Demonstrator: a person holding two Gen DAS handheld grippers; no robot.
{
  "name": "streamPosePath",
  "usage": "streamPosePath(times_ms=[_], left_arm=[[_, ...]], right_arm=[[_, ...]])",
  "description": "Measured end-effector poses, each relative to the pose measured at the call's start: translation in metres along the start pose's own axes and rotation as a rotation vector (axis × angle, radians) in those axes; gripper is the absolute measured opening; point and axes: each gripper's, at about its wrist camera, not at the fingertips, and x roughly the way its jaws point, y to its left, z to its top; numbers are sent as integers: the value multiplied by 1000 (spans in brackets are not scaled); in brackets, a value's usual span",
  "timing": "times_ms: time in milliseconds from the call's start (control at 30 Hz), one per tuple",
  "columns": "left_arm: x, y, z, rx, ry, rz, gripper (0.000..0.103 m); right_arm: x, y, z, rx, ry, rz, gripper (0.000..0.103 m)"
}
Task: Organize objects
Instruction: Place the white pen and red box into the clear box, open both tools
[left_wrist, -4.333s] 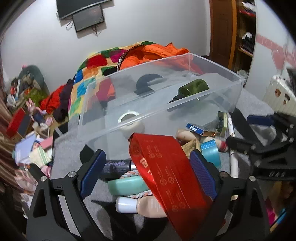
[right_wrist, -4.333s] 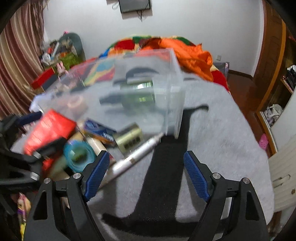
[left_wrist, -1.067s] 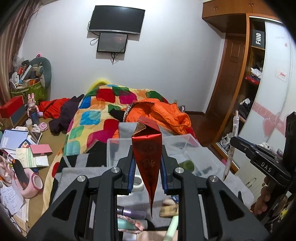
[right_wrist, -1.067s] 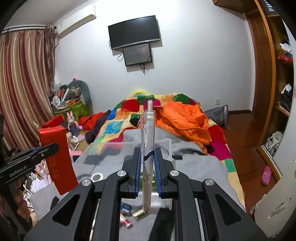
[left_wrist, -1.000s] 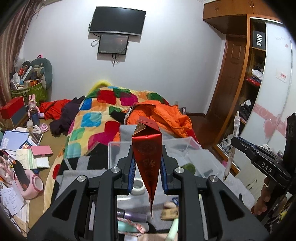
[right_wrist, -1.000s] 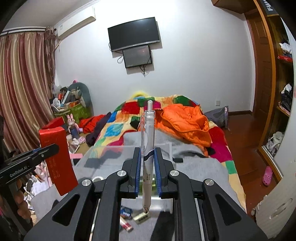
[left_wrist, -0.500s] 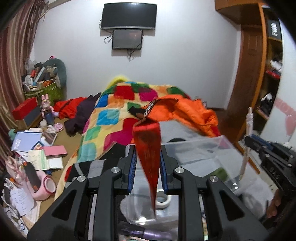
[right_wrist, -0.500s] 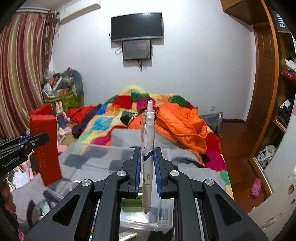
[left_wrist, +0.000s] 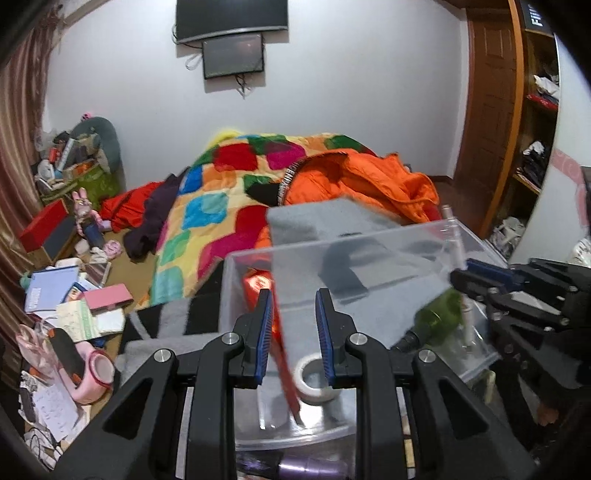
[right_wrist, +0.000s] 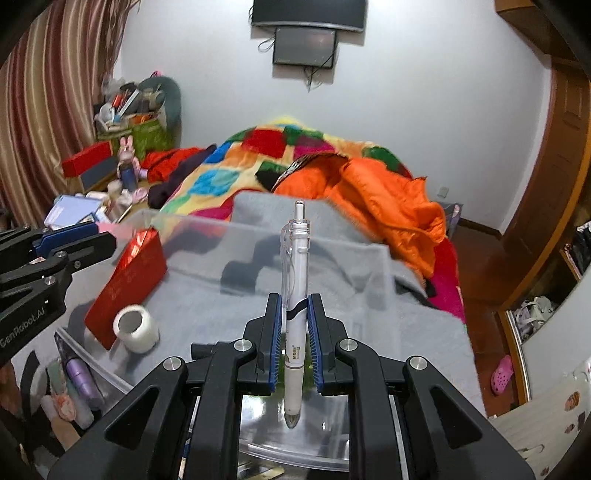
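Note:
A clear plastic bin (left_wrist: 373, 243) (right_wrist: 380, 273) sits on a grey blanket below both grippers. My left gripper (left_wrist: 293, 332) is open over the bin; the red box (left_wrist: 277, 332) (right_wrist: 125, 288) has left its pads and tilts inside the bin, next to a white tape roll (left_wrist: 314, 380) (right_wrist: 136, 328). My right gripper (right_wrist: 293, 347) is shut on a white pen (right_wrist: 295, 306), held upright over the bin. The pen also shows in the left wrist view (left_wrist: 460, 273). A green bottle (left_wrist: 439, 317) lies in the bin.
A purple bottle (left_wrist: 310, 469) (right_wrist: 81, 376) and other small items lie in front of the bin. A colourful quilt (right_wrist: 258, 155) and an orange jacket (right_wrist: 388, 199) lie on the bed behind. Clutter (left_wrist: 74, 295) covers the floor at left. A wardrobe (left_wrist: 517, 110) stands at right.
Both grippers have come down over the bin. My left gripper has opened and the red box has dropped into the bin. The right gripper still grips the pen.

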Motion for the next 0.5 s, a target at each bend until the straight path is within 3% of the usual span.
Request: streamPosePath(times_ms=[167,367,500], left_arm=[[2,-3,-3,-17,34,-73,23],[-8,-4,-6,-34,31,-112,49],[-18,-4,-6,-30,20,-118,55]], right_arm=[[10,2,-3,1,50,42,13],[12,2,-6,4,79,61,16],[5,2,-5,9,63,64,40]])
